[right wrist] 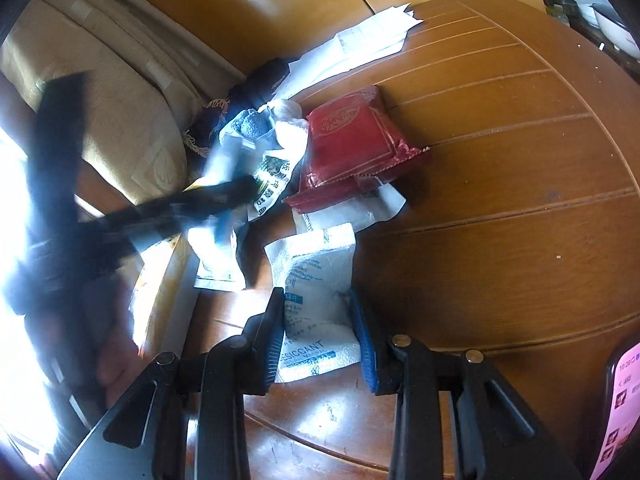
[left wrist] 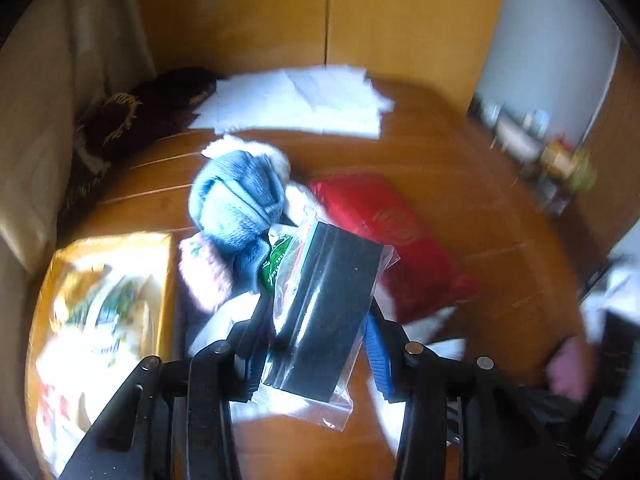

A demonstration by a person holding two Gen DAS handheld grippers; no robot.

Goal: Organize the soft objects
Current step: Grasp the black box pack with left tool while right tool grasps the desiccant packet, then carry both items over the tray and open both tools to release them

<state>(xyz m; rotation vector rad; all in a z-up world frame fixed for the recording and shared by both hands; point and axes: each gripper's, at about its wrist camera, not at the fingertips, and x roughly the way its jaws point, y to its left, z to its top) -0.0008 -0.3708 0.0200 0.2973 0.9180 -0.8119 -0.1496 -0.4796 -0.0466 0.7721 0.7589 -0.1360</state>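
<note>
Roughly, progress: early, most soft things lie heaped mid-frame.
Left gripper (left wrist: 318, 332): jaws closed on a black sponge in a clear bag (left wrist: 324, 312), lower centre.
Right gripper (right wrist: 318, 336): jaws around a white desiccant packet (right wrist: 316, 296), touching it.
Left to sort: blue fluffy cloth (left wrist: 236, 196), red pouch (left wrist: 380, 220), on the wooden table (right wrist: 500, 160).

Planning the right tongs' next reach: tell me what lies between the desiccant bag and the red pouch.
Right wrist view: a flat white packet lies between the desiccant bag and the red pouch, partly under the pouch.
</note>
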